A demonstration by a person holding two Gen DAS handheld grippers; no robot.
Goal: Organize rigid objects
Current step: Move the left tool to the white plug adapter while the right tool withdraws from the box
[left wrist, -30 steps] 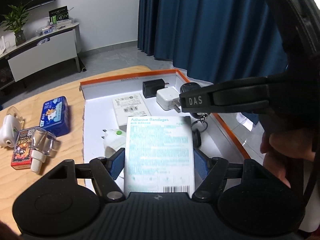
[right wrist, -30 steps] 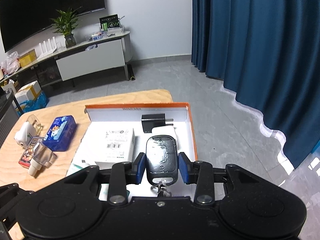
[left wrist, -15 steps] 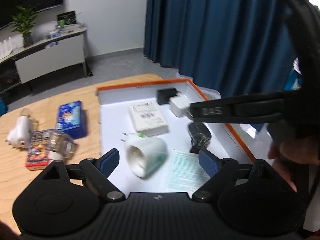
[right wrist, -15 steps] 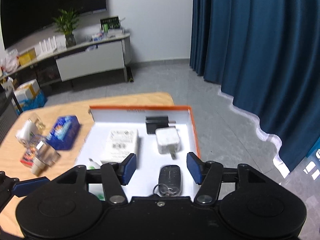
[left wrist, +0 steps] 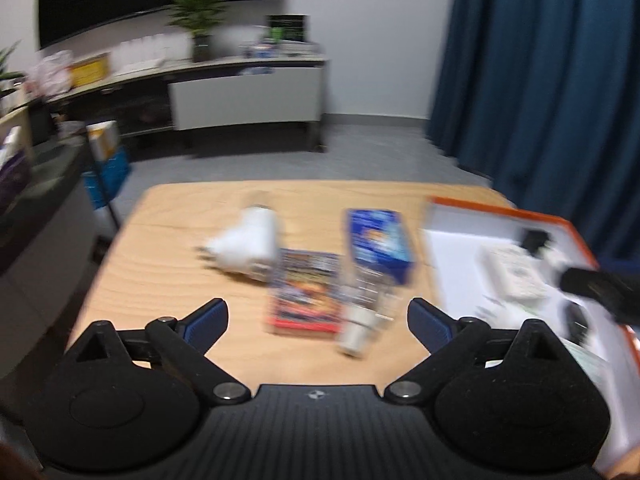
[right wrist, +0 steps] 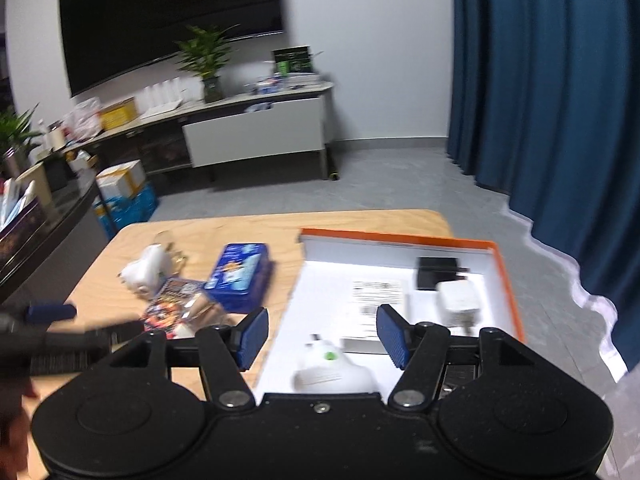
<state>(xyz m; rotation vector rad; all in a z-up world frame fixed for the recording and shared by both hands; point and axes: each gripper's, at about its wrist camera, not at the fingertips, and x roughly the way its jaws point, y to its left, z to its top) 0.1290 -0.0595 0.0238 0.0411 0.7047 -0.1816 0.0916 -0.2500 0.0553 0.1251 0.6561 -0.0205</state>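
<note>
Two grippers empty, left gripper (left wrist: pixel 316 316) just opened wide (over table (left wrist: pixel 168 240)), right gripper (right wrist: pixel 318 330) half-spread.

Blue tin (left wrist: pixel 379 242), card pack (left wrist: pixel 307 292), on table

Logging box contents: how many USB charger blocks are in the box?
2: black charger at the box rim, far side; white charger just before it; right gripper may hide more.
</note>
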